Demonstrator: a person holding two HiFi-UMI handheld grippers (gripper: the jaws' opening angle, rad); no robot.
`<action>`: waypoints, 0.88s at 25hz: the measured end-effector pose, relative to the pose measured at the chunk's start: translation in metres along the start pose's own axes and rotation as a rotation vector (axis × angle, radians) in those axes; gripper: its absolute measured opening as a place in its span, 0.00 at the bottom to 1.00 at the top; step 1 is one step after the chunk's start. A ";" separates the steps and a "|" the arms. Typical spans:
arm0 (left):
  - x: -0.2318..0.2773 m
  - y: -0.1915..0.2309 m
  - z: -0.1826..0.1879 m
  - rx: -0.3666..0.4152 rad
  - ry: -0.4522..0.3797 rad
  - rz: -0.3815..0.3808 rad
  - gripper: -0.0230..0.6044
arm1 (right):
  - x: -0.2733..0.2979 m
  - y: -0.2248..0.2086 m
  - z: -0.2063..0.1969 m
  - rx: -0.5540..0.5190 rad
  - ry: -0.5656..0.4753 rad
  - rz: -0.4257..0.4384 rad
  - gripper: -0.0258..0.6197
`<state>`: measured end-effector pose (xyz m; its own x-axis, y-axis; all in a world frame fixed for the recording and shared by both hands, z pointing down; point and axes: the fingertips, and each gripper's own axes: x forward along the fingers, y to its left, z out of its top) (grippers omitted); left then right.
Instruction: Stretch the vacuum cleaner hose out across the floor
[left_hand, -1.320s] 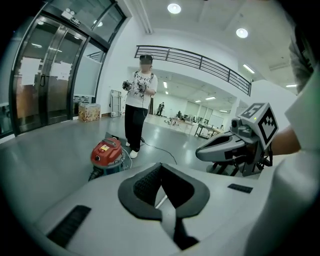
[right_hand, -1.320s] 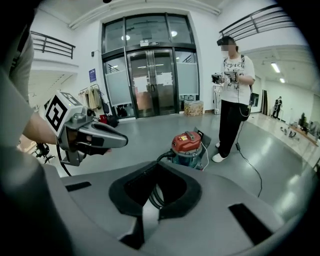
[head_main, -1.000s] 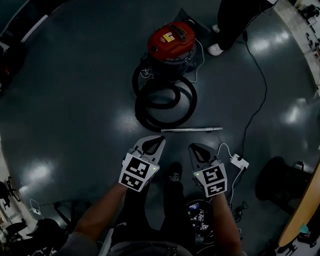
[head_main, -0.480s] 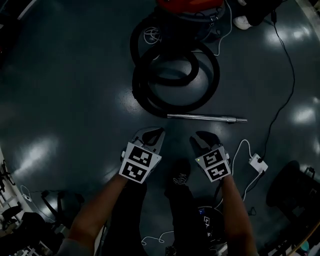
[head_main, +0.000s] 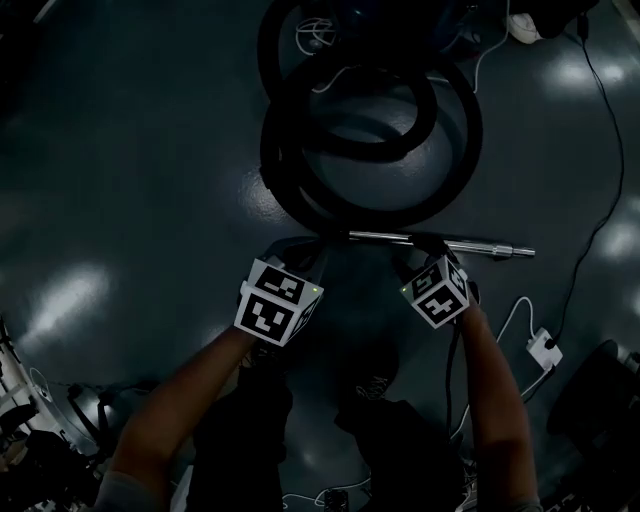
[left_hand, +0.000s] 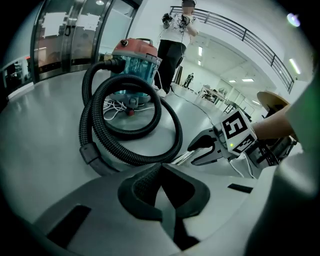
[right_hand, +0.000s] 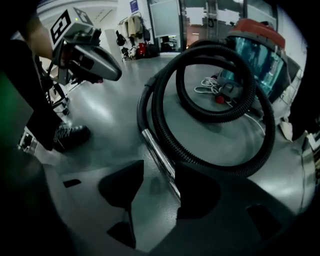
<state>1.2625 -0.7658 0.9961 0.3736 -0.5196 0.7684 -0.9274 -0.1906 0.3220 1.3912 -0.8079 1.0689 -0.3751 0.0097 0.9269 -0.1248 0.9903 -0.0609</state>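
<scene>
The black ribbed hose (head_main: 370, 130) lies coiled on the floor in front of the red-topped vacuum cleaner (left_hand: 132, 55). Its chrome wand (head_main: 440, 243) lies flat at the near side of the coil. My right gripper (head_main: 425, 250) is down over the wand's near end and its jaws are opening. In the right gripper view the wand (right_hand: 159, 157) runs between the jaws close to the right one, and no pad presses on it. My left gripper (head_main: 298, 255) hangs shut and empty just short of the coil (left_hand: 125, 125). The right gripper (left_hand: 205, 147) shows beside the left one.
A person (left_hand: 172, 45) stands behind the vacuum. A white cord (left_hand: 117, 107) lies inside the coil. A white power strip (head_main: 545, 347) and a black cable (head_main: 600, 200) lie to the right. My shoe (right_hand: 70, 136) is close to the left of the wand.
The view has closed in on the hose. Both grippers have moved forward to the coil's near edge, and the right gripper has gone from shut to open over the wand.
</scene>
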 end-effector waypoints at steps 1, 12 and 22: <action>0.008 0.005 -0.005 0.007 0.008 0.000 0.05 | 0.012 -0.004 -0.004 -0.049 0.027 0.004 0.32; 0.046 0.023 -0.039 -0.009 0.075 -0.041 0.05 | 0.071 -0.017 -0.035 -0.356 0.191 0.047 0.34; 0.011 0.005 -0.046 -0.077 0.181 -0.145 0.05 | 0.030 0.019 -0.013 -0.462 0.159 0.180 0.31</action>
<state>1.2628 -0.7344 1.0319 0.5064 -0.3329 0.7954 -0.8622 -0.1843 0.4718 1.3899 -0.7873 1.1008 -0.2043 0.1704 0.9640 0.3603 0.9287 -0.0878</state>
